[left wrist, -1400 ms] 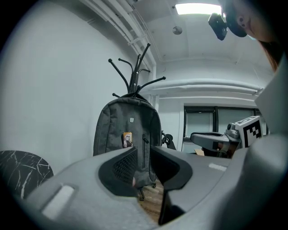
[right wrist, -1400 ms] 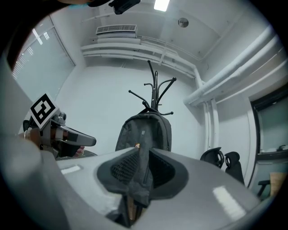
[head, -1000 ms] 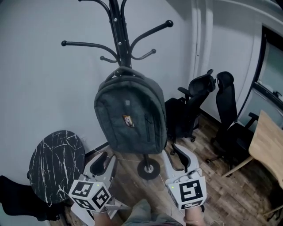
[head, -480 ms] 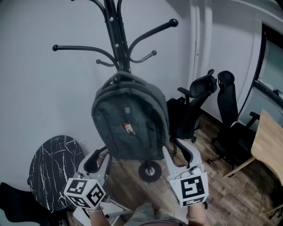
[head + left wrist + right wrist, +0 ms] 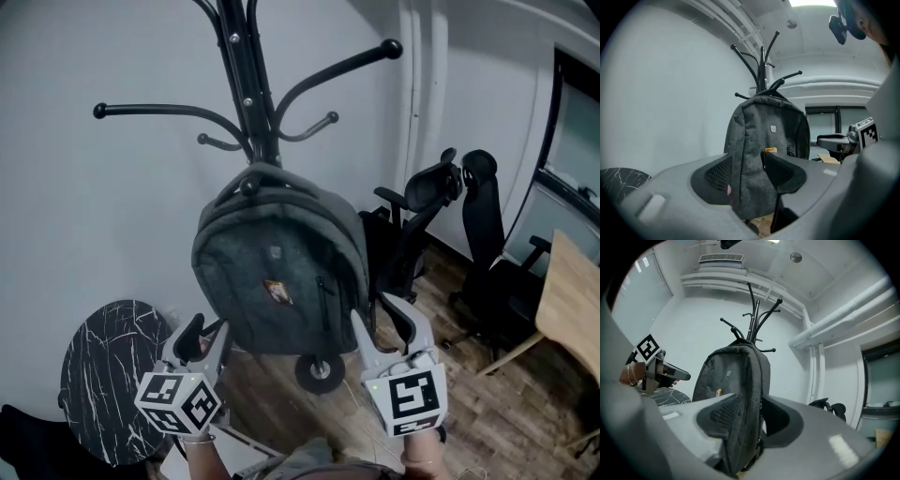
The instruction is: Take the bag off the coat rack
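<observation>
Plain white wall behind the black metal coat rack (image 5: pixel 246 84), where the left claw (image 5: pixel 204 333) and right claw (image 5: pixel 386 323) have just been spreading, each loosely straddling a side edge of the hanging grey fabric bag (image 5: pixel 272 253).

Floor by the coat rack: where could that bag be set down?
Bare wooden floor lies between the black metal coat rack and the light wooden table; the round black marbled tabletop is bare too. Black office chairs crowd the wall.
</observation>
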### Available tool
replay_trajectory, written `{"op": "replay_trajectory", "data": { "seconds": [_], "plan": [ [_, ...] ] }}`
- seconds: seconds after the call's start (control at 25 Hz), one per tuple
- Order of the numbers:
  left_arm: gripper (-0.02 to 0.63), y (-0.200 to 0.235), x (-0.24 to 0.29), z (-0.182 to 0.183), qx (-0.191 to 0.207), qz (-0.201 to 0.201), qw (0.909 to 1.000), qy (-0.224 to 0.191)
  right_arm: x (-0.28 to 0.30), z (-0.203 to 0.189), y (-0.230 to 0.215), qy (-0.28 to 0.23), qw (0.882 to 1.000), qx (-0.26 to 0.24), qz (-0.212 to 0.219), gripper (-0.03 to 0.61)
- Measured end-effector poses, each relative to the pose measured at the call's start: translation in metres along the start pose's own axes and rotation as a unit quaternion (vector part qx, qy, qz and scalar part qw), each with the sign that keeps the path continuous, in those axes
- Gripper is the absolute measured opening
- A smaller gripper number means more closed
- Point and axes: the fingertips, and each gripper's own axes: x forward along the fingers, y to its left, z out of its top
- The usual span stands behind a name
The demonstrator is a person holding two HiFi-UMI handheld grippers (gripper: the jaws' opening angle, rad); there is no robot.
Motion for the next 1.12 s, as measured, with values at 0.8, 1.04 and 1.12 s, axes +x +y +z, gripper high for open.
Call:
{"op": "replay_trajectory", "data": {
  "seconds": [0.8,1.04,1.12],
  "plan": [
    [0.227,0.04,0.06,0.005,0.007,-0.023,0.9997,0.008,0.054,-0.009,-0.011,0.021,0.998,0.003,-0.053,0.186],
    [0.229,0.04,0.073,0.002,0.01,-0.033,0.9993,0.016,0.062,-0.014,-0.015,0.033,0.997,0.008,-0.063,0.186],
    [0.229,0.04,0.077,0.0,0.009,-0.035,0.9992,0.018,0.062,-0.014,-0.014,0.054,0.997,0.009,-0.06,0.186]
  ]
}}
